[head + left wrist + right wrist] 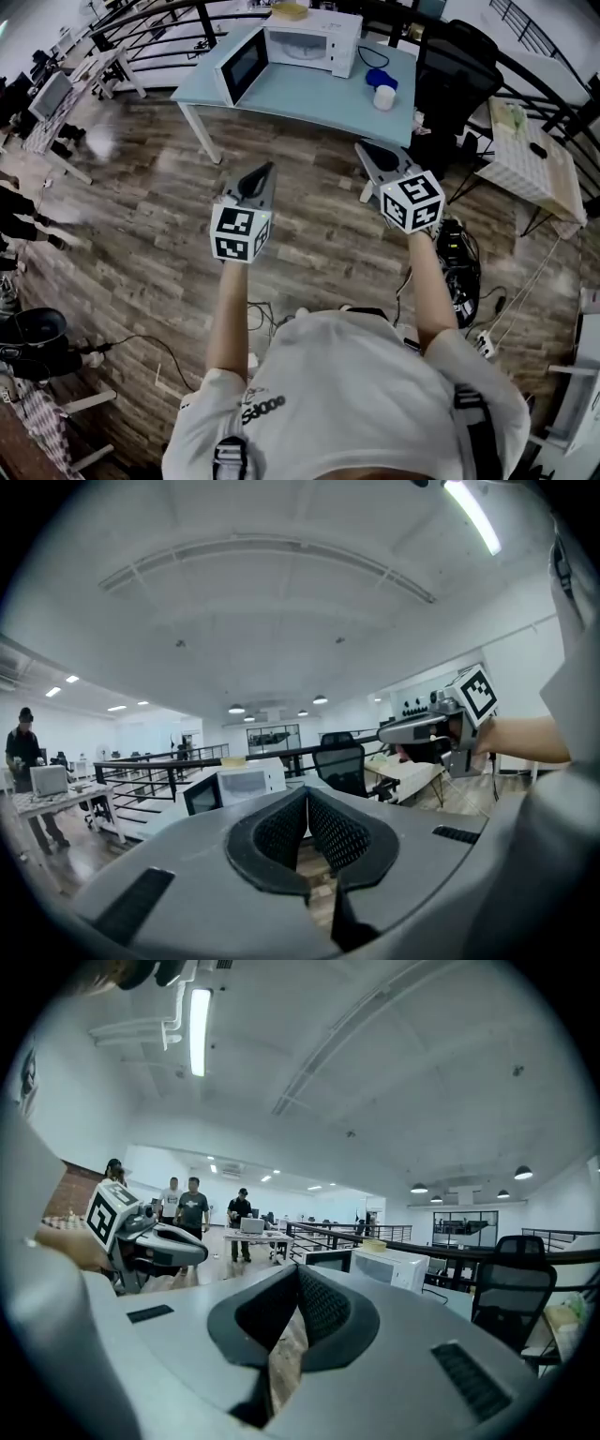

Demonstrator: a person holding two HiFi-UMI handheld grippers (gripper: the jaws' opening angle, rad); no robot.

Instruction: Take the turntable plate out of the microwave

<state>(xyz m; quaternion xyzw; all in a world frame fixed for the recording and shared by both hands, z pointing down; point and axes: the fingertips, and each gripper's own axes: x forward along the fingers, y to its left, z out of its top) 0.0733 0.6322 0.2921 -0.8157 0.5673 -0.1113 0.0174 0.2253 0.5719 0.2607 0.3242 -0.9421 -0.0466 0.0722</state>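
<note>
On table (300, 105): microwave (319, 39), door (242, 64) open; cup (383, 97) beside.

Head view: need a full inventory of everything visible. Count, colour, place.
microwave: 1, white, door open, on the table
table: 1, light blue, top centre
yellow item: 1, on top of the microwave
cup: 1, white, on the table, right of the microwave
office chair: 1, black, right of the table
side table: 1, pale checked top, far right
floor: brown wood planks
left gripper: 1, grey, shut, empty, short of the table
right gripper: 1, grey, shut, empty, short of the table
</note>
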